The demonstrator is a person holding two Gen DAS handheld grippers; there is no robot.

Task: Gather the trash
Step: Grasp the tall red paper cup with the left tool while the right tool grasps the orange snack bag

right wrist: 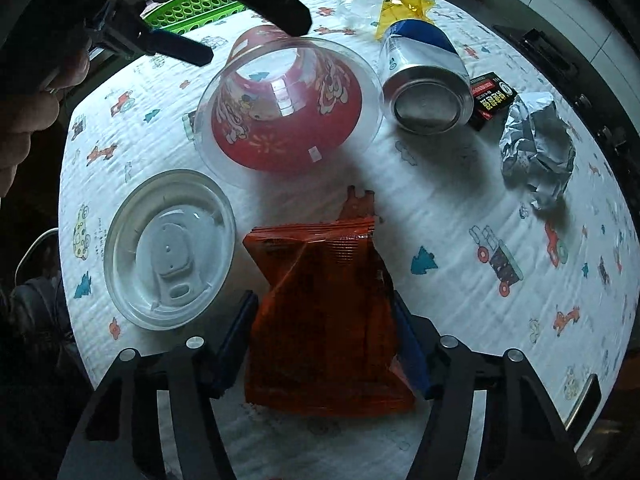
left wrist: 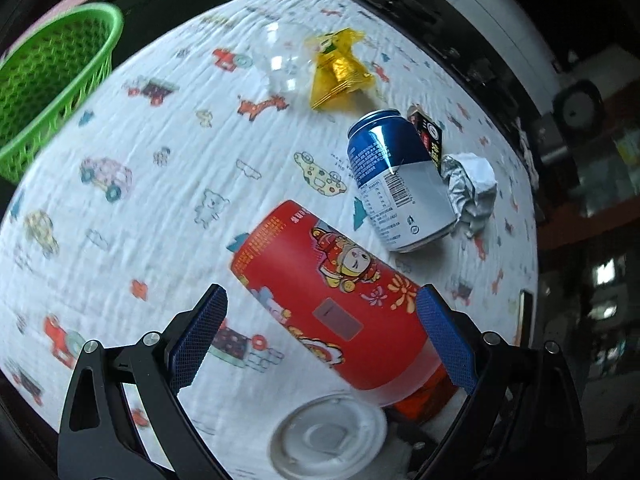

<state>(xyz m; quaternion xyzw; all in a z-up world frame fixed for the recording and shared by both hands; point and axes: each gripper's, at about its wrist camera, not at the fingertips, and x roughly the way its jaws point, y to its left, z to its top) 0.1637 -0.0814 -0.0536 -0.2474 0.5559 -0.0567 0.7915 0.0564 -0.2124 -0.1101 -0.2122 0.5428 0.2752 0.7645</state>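
Down at the near edge of the right wrist view, the right gripper [right wrist: 324, 340] straddles an orange snack bag [right wrist: 324, 320]; its blue pads sit right at the bag's two sides, but whether they press it I cannot tell. At ten o'clock from the bag lies a white plastic lid [right wrist: 170, 248] flat on the surface [right wrist: 460, 200], which wears a white cloth printed with cartoon cars. At twelve o'clock, a red cup [right wrist: 288, 112] lies on its side, clear rim toward the camera. A blue and white can [right wrist: 428, 84] lies just beside it at one o'clock, with a small black packet [right wrist: 494, 98] touching the can and a crumpled foil wad [right wrist: 536, 152] near it at two o'clock.

Seen from the left wrist, the left gripper [left wrist: 328, 332] stands apart — one pad clear of the red cup, the other at its flank. Farther off, at twelve o'clock, sit a clear plastic cup [left wrist: 280, 64] and a yellow wrapper [left wrist: 340, 72] — and at ten o'clock a green basket [left wrist: 52, 92] at the surface's far edge.
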